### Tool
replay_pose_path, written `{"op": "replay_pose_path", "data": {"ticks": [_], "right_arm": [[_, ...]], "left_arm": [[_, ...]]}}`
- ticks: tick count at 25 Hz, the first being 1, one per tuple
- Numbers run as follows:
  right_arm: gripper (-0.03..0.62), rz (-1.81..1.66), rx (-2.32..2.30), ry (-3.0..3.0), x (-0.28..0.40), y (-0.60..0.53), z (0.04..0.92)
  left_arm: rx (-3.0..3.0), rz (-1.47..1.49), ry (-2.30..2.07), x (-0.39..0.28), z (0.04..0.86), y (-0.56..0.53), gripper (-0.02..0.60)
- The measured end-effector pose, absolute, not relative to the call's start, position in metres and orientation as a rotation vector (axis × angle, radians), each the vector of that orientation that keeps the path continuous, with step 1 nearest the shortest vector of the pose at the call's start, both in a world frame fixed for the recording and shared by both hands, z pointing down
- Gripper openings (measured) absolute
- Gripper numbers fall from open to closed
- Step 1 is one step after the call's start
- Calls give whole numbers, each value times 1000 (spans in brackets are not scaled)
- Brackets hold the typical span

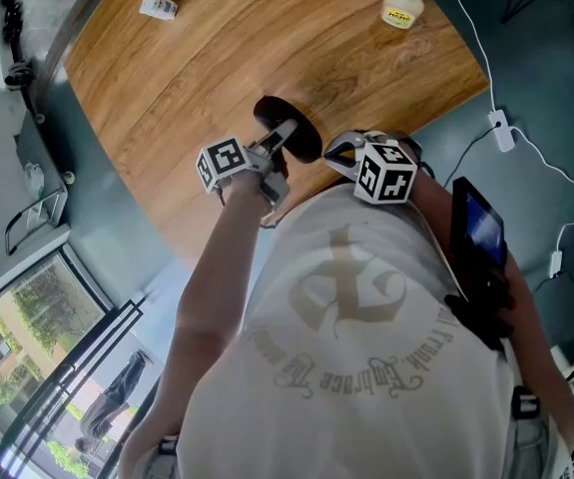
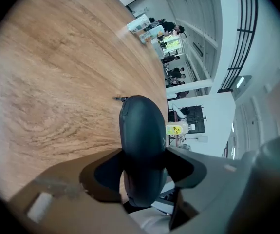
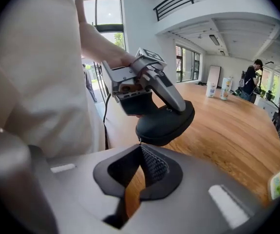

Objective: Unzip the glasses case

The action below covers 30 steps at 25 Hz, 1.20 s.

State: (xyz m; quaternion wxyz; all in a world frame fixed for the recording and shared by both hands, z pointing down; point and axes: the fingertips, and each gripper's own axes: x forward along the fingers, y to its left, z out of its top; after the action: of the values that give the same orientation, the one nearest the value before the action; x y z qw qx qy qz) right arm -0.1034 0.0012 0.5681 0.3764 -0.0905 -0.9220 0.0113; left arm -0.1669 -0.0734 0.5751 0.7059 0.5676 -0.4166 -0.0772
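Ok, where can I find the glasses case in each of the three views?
Head view: glasses case in the centre, at the table's near edge.
Left gripper view: case at lower centre, between the jaws.
Right gripper view: case in the centre, just above the closed jaws.
Shared landmark: the wooden table.

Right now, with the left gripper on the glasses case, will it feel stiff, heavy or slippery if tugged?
The glasses case probably stays stiff: its rounded shell shows no denting where the left gripper clamps it. It seems light, since that one grip carries it tilted. Its smooth, curved surface might let it swivel when tugged.
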Motion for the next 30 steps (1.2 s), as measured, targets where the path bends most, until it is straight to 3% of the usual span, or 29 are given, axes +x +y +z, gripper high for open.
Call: {"op": "replay_pose_path", "data": {"ticks": [8,15,19,21,24,30], "right_arm": [[6,69,-236,-2258,-103,19,600],[6,36,-244,-2226,-101,21,606],[8,-18,-276,-2210,-103,26,609],[7,-46,-290,-2206,-104,27,609],[6,-38,-285,-2209,-104,27,611],[6,7,-222,-2240,-102,25,609]], "left_arm": [[1297,138,-999,-160,610,-67,318],[1300,283,-1038,-160,615,-57,392],[1303,311,-1065,-158,616,-56,383],[1314,306,-1074,-156,615,-57,331],[1322,292,-1079,-154,615,-58,311],[1297,241,-1072,-157,615,-56,297]]}}
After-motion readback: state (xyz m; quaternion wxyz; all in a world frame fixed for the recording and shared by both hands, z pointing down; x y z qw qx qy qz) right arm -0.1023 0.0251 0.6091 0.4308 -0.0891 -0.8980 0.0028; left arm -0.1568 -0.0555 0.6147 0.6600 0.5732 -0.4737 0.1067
